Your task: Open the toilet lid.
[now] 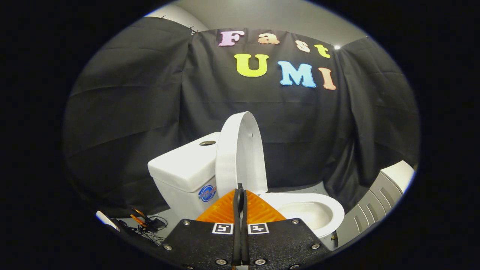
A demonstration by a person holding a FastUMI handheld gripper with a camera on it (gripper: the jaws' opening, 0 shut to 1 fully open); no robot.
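Black cloth wall behind. Toilet lid (240, 150) stands upright vs. the tank (183, 168), bowl (318, 210) uncovered just beyond the gripper (240, 195), whose 2 fingers are pressed together on nothing, tips near lid's base.

I see the toilet lid (240, 150) standing upright, raised off the seat (318, 202) and leaning back by the white tank (183, 165). My hand-held gripper (240, 193) has its orange fingers (221, 210) pressed together with nothing between them, their tips just in front of the lid's lower edge. The open bowl (307, 213) lies just ahead of them. Some cables (148, 225) rest on the floor beside the tank.
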